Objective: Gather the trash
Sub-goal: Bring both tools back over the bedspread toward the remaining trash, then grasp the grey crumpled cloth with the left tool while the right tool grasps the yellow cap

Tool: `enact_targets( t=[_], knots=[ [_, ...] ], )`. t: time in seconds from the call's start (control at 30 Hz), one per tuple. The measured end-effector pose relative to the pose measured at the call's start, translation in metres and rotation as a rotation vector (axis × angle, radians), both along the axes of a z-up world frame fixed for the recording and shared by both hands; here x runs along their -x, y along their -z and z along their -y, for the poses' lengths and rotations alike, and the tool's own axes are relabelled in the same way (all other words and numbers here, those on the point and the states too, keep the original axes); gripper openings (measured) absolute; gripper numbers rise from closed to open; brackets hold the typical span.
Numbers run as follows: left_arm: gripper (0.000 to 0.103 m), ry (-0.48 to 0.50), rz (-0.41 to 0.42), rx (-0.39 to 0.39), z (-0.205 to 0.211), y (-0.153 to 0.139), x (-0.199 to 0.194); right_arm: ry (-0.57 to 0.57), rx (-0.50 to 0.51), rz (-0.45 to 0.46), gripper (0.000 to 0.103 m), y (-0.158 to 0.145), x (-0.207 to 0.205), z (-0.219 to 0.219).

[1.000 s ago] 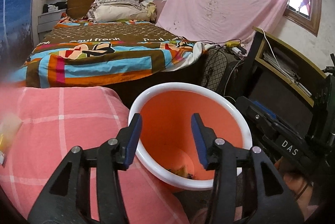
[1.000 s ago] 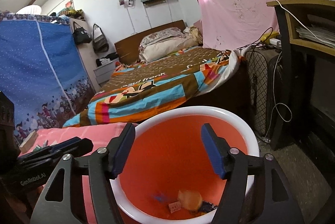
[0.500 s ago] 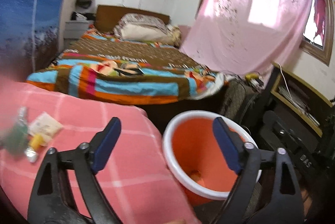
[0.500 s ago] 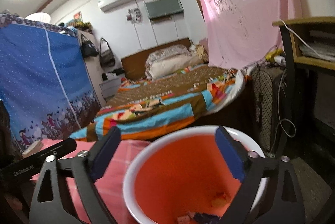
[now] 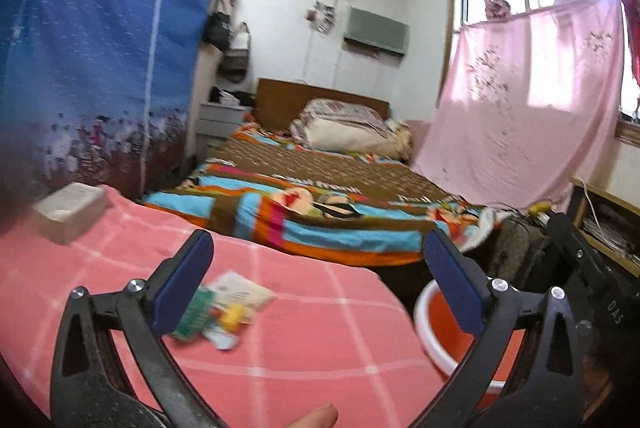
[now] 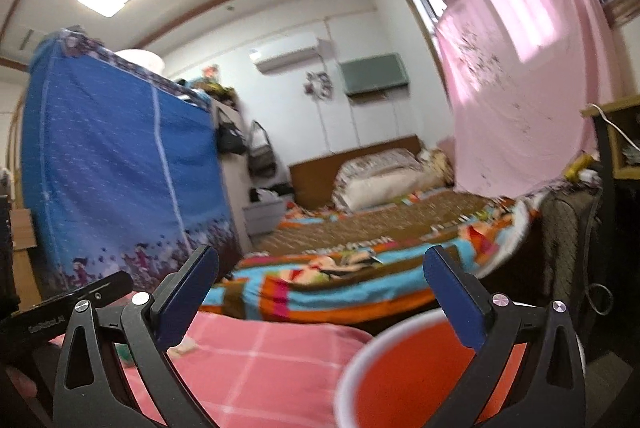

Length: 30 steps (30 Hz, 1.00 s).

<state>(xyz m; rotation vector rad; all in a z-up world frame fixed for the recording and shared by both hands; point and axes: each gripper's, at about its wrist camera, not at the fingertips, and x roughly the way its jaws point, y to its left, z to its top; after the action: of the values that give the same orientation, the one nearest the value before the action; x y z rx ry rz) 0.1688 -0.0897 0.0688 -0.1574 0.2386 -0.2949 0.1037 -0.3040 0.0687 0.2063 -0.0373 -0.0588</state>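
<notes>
Pink cloth (image 5: 300, 348) holds a little trash pile (image 5: 222, 306), near its middle. Left gripper (image 5: 318, 278) and right gripper (image 6: 320, 288) both gape wide, holding nothing. Orange bucket (image 5: 440, 316) sits beside the cloth's edge.

Home bedroom: made bed (image 5: 320, 196), fabric wardrobe (image 5: 100, 40).

I count 1 orange bin (image 5: 448, 324), approx 3 wrappers (image 5: 224, 304) in 1 blurry pile, 1 box (image 5: 70, 206), 1 bed (image 5: 320, 196), 2 bags (image 6: 244, 148).
</notes>
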Motion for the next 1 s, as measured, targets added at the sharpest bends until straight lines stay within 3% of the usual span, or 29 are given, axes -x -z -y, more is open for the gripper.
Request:
enact_targets(
  t=[0.37,0.7,1.0],
  knots=[
    [0.103,-0.147,0.039,-0.015,-0.076,0.006,0.001,-0.111,0.125,0.053,0.103,0.003,-0.021,-0.068],
    [0.103,-0.212,0.017,-0.031,-0.123,0.022,-0.007,-0.19,0.163,-0.012,0.103,0.016,-0.049,-0.109],
    [0.103,-0.193,-0.145,-0.076,-0.136,0.047,-0.029,-0.278,0.207,-0.139,0.103,0.031,-0.075,-0.135]
  ],
)
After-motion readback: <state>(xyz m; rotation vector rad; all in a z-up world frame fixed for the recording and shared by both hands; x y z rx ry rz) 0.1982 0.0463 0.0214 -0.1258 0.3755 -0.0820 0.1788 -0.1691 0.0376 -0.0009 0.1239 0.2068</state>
